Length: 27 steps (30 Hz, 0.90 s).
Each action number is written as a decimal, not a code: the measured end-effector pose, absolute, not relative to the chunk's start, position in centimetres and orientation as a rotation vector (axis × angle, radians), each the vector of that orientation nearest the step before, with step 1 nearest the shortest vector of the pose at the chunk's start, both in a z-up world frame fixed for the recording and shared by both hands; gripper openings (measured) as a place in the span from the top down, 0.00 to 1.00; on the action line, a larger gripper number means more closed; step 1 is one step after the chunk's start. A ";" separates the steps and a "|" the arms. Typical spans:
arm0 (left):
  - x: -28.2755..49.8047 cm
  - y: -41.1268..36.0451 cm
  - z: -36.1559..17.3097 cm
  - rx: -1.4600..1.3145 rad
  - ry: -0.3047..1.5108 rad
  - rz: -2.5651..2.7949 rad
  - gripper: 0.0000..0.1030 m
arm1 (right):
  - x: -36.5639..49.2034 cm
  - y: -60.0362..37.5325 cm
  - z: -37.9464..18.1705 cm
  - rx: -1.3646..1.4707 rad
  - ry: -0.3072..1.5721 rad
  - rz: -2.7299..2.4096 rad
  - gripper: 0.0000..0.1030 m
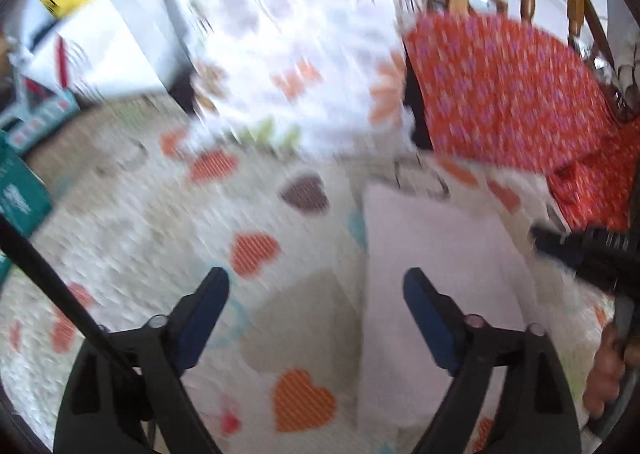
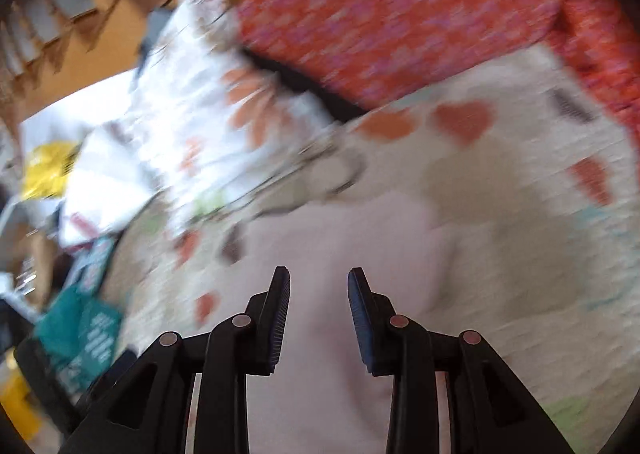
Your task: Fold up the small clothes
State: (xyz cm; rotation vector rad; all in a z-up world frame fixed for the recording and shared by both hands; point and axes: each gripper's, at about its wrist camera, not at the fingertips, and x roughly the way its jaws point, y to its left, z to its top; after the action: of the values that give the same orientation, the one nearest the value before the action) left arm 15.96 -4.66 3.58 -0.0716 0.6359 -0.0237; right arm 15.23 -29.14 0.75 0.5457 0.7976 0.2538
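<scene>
Jaws of left gripper (image 1: 316, 286) stand wide, nothing between them; folded pale pink cloth garment (image 1: 432, 254) lies flat below and ahead of its right jaw on heart-print white quilt (image 1: 160, 222). Right gripper (image 2: 319, 282) jaws narrow, empty, apart above the same garment (image 2: 360, 238). Frames blurred.

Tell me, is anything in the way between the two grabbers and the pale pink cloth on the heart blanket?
Nothing visible is. The pale pink cloth lies flat on the heart blanket, right ahead of the open left gripper and right gripper. The red patterned cushion sits farther back.
</scene>
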 end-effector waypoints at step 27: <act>7.4 -1.0 6.2 0.045 0.512 0.070 0.00 | 5.8 -23.6 -1.4 0.335 1.033 0.330 0.50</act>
State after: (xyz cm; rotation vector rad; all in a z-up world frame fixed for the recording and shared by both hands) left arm 7.43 -1.01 6.25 0.0455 0.5120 0.0699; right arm 5.84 -23.57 -1.40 0.3346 1.0326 0.3303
